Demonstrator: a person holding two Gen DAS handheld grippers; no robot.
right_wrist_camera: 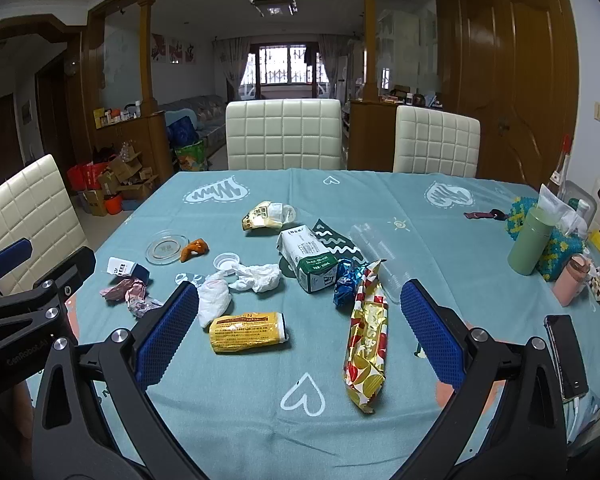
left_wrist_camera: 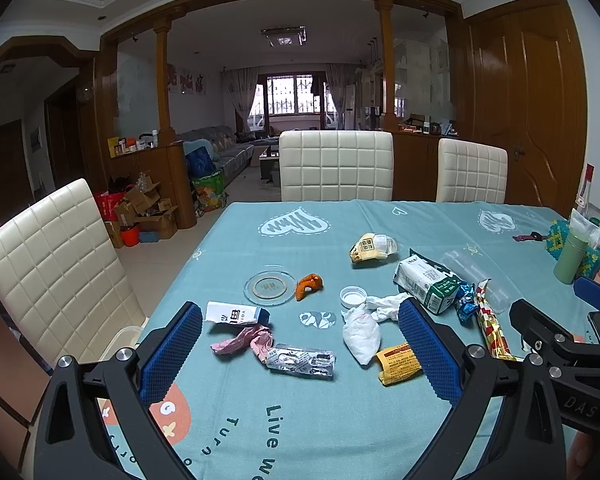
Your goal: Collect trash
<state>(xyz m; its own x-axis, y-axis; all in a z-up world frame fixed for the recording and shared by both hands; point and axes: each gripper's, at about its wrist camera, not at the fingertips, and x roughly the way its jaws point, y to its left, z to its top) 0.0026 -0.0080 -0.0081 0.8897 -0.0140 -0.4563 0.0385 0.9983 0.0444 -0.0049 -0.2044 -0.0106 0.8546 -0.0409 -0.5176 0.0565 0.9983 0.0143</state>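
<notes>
A teal tablecloth printed with white hearts [right_wrist_camera: 300, 432] covers a dining table, with cream quilted chairs and a long living room behind it. Nearest the cameras, both tools hover just above the cloth with nothing between their blue pads: the left gripper [left_wrist_camera: 300, 352] stands wide apart, and the right gripper [right_wrist_camera: 300, 328] is spread just as wide.

Between the left tool's fingers lie a crinkled silver foil blister pack [left_wrist_camera: 301, 361], a crumpled pink wrapper [left_wrist_camera: 244, 342] and a small white carton with black print [left_wrist_camera: 236, 314]. In front of the right tool sit a rolled yellow packet with red text [right_wrist_camera: 246, 332] and a long red-and-gold foil snack bag [right_wrist_camera: 367, 340]. Beyond them come a white plastic bag [right_wrist_camera: 214, 300], crushed white tissue [right_wrist_camera: 258, 276], a blue foil sweet wrapper [right_wrist_camera: 346, 280], a white bottle cap [right_wrist_camera: 226, 261] and a green-and-white milk carton [right_wrist_camera: 310, 258]. Farther off are an orange peel scrap [right_wrist_camera: 194, 249], a clear glass coaster [right_wrist_camera: 167, 248] and a squashed yellow drink carton [right_wrist_camera: 266, 216].

No bin or bag shows in either view. Collection looks not yet begun: nothing is held. The next move likely calls for lowering one tool over a near piece, probably the yellow packet or the blister pack, and closing gently, since thin foil lying flat may slip
</notes>
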